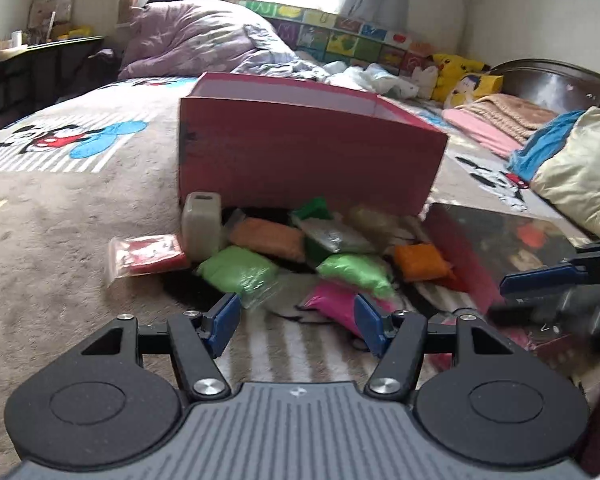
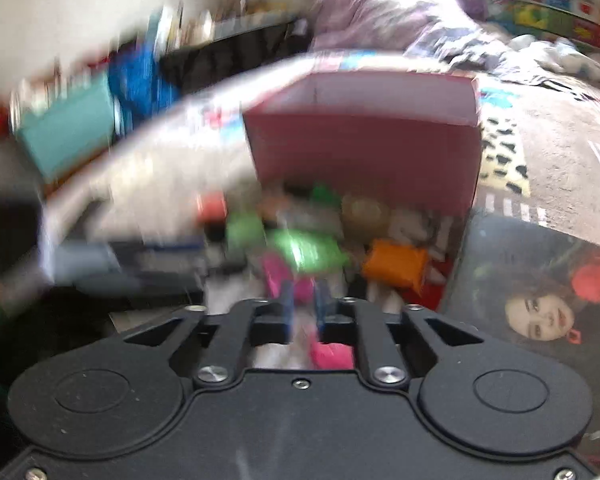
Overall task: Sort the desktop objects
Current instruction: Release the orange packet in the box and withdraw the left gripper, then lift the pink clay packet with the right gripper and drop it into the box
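Observation:
A pink open box stands on the bed, also in the blurred right wrist view. In front of it lies a pile of small bags of coloured clay: light green, orange, pink, red, plus a whitish plastic container. My left gripper is open and empty, low, just short of the pile. My right gripper has its jaws nearly closed with a pink bag between or just beyond them; blur hides contact. It shows at the right edge of the left wrist view.
A glossy dark magazine with a woman's face lies right of the pile. Folded blankets and plush toys sit at the right, a heaped quilt behind the box. A desk stands at far left.

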Motion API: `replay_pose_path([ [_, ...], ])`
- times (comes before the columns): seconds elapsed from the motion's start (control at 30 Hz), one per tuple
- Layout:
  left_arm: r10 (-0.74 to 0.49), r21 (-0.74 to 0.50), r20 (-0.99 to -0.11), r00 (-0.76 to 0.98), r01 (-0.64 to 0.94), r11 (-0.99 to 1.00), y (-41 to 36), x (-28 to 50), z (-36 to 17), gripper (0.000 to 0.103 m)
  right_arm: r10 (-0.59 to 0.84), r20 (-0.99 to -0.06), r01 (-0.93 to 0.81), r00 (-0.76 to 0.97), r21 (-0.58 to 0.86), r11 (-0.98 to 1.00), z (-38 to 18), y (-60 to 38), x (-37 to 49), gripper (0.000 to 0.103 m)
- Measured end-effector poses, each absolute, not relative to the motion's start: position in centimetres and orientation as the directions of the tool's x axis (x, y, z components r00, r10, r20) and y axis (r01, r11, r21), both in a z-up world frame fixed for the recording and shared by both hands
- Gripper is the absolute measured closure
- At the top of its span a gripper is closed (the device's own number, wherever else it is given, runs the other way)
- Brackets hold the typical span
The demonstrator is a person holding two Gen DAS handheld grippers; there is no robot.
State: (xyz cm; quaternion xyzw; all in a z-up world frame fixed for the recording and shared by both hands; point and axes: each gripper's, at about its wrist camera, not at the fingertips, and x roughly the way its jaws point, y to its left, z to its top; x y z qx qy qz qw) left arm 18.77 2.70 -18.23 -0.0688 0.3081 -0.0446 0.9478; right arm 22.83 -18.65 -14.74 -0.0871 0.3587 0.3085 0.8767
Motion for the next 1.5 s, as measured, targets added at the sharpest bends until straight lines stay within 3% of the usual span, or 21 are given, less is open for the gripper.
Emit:
replay_pose_path([
  [0.03,-0.127,-0.163,-0.575,0.808,0.040,0.986,2.8,18.8,-18.2,0.041,0.443,-0.692,-0.600,0.570,0.018,0.800,-15.1,-18.4,22.6,0.035],
  [0.2,-0.132,-0.183,-0.568,0.812,0.032,0.983,3.1,19.0,-18.1,0.041,0.398,-0.765,-0.610,0.506,0.009,0.792,-17.5,-17.7,23.4,0.035],
  [0.4,-0.137,-0.197,-0.568,0.812,0.027,0.980,3.4,19.2,-18.1,0.041,0.358,-0.795,-0.615,0.491,-0.025,0.788,-19.0,-16.2,24.2,0.040],
  [0.5,-0.140,-0.198,-0.572,0.808,0.030,0.980,3.5,19.2,-18.1,0.041,0.349,-0.808,-0.628,0.474,-0.032,0.778,-19.7,-15.9,24.2,0.062],
  [0.53,-0.146,-0.198,-0.575,0.805,0.037,0.979,3.4,19.2,-18.1,0.041,0.356,-0.807,-0.628,0.471,-0.023,0.778,-19.6,-16.0,24.2,0.063],
  [0.87,-0.182,-0.104,-0.594,0.783,0.150,0.983,1.8,18.8,-17.6,0.041,0.433,-0.754,-0.607,0.495,0.057,0.793,-15.9,-17.9,24.6,0.064],
  [1.5,-0.193,-0.121,-0.581,0.790,0.151,0.981,2.5,18.9,-17.4,0.041,0.500,-0.610,-0.601,0.615,0.049,0.798,-6.8,-17.1,31.8,0.064],
])
